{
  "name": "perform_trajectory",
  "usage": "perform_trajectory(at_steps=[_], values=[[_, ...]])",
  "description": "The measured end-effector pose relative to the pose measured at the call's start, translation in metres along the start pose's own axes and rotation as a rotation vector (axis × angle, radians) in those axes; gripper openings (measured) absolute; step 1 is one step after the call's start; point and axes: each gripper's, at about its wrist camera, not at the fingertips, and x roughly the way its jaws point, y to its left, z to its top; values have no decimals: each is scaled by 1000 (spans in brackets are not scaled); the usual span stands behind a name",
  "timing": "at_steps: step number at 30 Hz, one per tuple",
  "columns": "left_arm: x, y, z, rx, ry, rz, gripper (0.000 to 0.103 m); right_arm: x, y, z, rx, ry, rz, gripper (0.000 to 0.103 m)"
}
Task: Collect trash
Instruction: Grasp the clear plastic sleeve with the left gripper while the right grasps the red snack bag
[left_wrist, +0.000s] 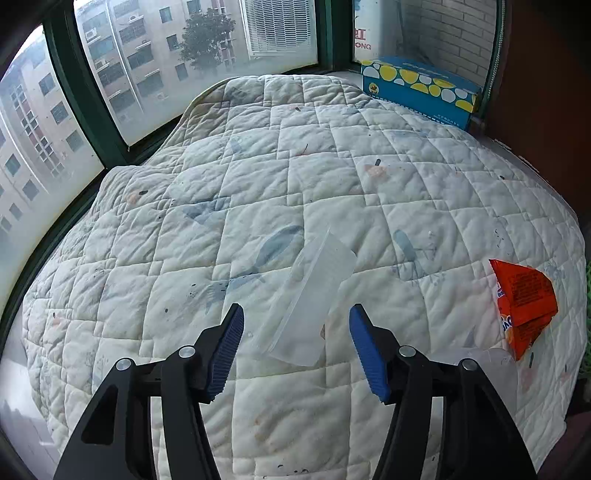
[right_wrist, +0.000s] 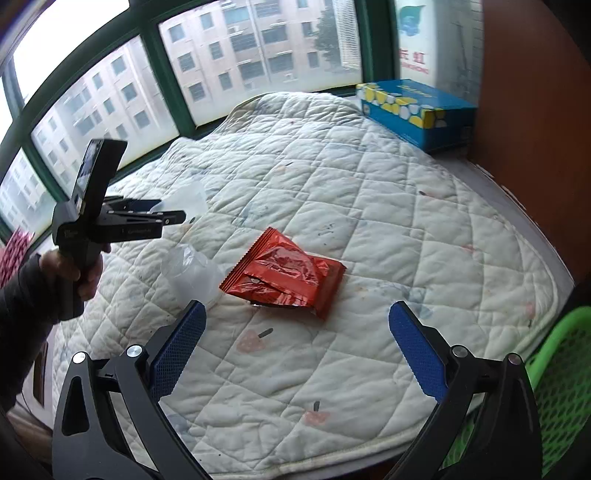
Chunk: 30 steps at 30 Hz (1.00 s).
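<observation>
The left tongs (left_wrist: 296, 325) are standing partly open, their blue ribbed pads (left_wrist: 226, 354) either side of a clear, flat, oblong plastic wrapper (left_wrist: 314, 299) but not pressing on it. The wrapper is lying on the white quilted cover (left_wrist: 207, 229), its near end sitting between the pad tips and the rest running away ahead of them and slightly to their right. It is looking very light, thin and limp, with a stiffer sealed strip along one long edge. A film like this is likely slippery and apt to skate or fold under a push, so the near end between the pads seems the best hold, taking the sealed strip in with the loose film.

The right tongs (right_wrist: 296, 321) are gaping wide and holding nothing. A crumpled, shiny red foil snack packet (right_wrist: 284, 275) is lying just ahead of them, a little to their left, flat on the quilt. It is looking light, crinkly and springy, probably empty and easy to crush; the raised middle fold or the serrated sealed edge would offer more to bite than the flat face.

A bright green mesh plastic basket (right_wrist: 554, 384) is sitting to the right of the right tongs, presumably where the trash goes. A blue cardboard tissue box with yellow and white spots (right_wrist: 417, 110) is standing far ahead, by the window.
</observation>
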Motion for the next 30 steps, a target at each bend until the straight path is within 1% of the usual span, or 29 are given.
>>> perform_trajectory(at_steps=[2,5,7,8,10,12,16,17,21,23,25,28,30], values=[[4,1,0,3,5,-6,54,11,7,5,-87,24,10,98],[10,2,1,7,11,-11,48,27,16,8,-212,62,24,98],[13,2,1,10,12,-13,45,39,19,10,-276,88,46,98],[14,3,2,12,13,-15,43,45,22,12,-309,100,44,98],[17,4,2,14,16,-19,36,58,27,15,-376,121,57,98],[19,6,2,13,18,-23,32,70,30,17,-425,135,62,98],[21,10,3,-2,18,-35,32,97,36,19,-524,206,93,98],[20,10,3,-2,16,-36,32,104,38,18,-555,214,86,98],[20,9,2,4,8,-37,31,122,37,21,-566,240,84,98],[19,10,2,-1,5,-39,31,126,32,25,-525,243,104,96],[18,10,1,-7,3,-42,30,127,27,29,-477,249,104,87],[15,12,1,-25,0,-46,29,124,25,29,-444,237,90,80],[10,13,0,-35,-4,-45,28,119,24,28,-415,226,90,74]])
